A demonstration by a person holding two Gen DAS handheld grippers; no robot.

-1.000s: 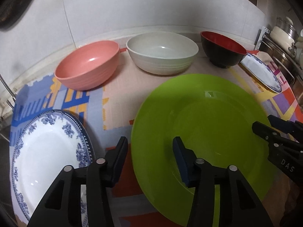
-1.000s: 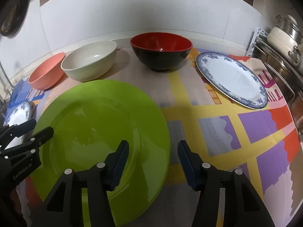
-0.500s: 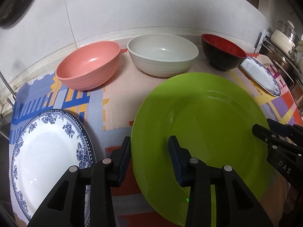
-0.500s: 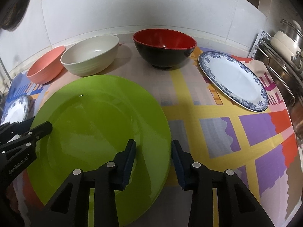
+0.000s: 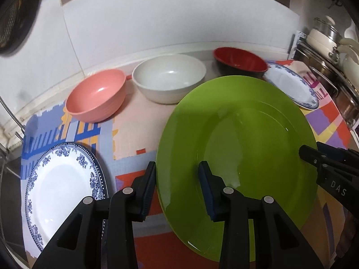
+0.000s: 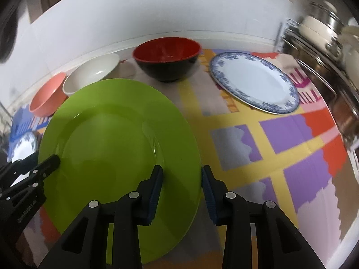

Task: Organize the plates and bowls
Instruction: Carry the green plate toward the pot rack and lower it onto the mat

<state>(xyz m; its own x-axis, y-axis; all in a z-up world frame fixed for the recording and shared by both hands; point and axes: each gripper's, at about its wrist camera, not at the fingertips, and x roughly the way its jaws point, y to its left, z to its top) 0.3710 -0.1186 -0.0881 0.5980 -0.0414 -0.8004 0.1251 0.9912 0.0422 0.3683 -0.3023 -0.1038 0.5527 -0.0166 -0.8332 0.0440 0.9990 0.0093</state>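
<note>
Green plate (image 5: 242, 139) is sitting between two claws, mid-bench, in front of the cream bowl (image 5: 169, 76). Left claw (image 5: 177, 188) and right claw (image 6: 181, 188) are both narrowed across opposite rims, apparently gripping. Uneven lifting is risking a tilt and slip onto the patterned mat (image 6: 280, 157). Counting: one green plate, two blue-rimmed plates (image 6: 253, 83), three bowls.
</note>
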